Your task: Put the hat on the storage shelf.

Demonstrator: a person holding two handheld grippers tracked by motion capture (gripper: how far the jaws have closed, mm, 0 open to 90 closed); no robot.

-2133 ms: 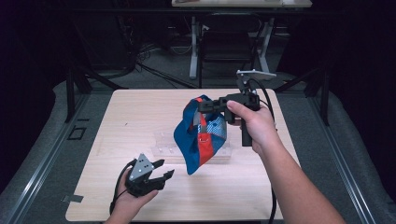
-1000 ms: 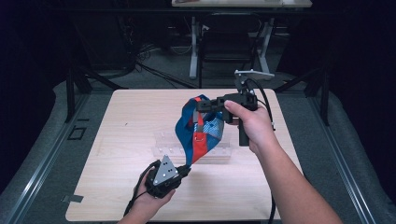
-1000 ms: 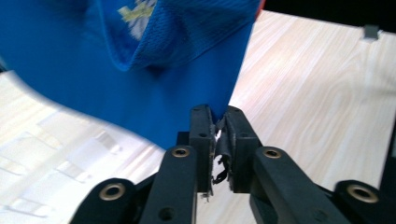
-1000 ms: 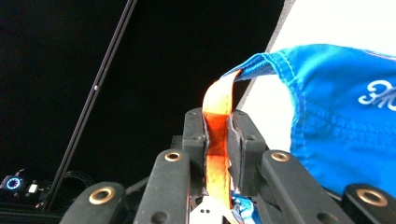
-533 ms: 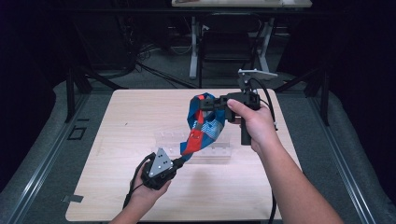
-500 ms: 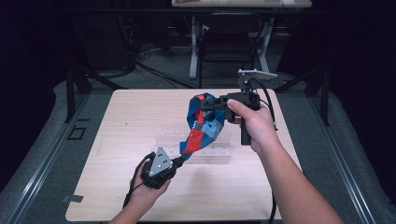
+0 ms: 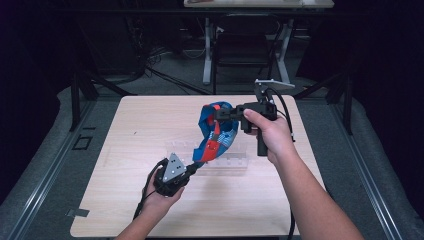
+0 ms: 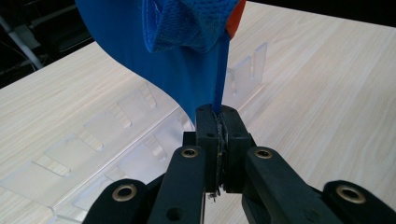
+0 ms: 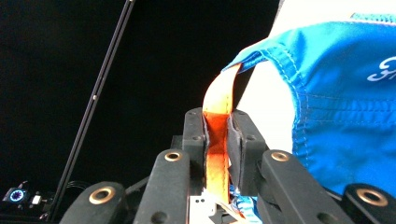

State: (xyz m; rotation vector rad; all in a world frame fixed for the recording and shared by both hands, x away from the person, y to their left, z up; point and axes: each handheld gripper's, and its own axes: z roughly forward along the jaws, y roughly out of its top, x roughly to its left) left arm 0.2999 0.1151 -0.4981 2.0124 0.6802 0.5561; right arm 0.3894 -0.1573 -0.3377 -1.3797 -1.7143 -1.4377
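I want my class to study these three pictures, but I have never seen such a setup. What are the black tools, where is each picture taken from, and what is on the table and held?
A person at a wooden table holds a hand tool in each hand, each ending in a two-jaw claw. The high view looks down from above; the other two come from cameras riding on each tool, looking along its jaws. The left claw is shut on the lower edge of a blue and orange fabric bag. The right claw is shut on the bag's orange strap, so the bag hangs stretched between them. Under it on the table lies a clear plastic rack with slots.
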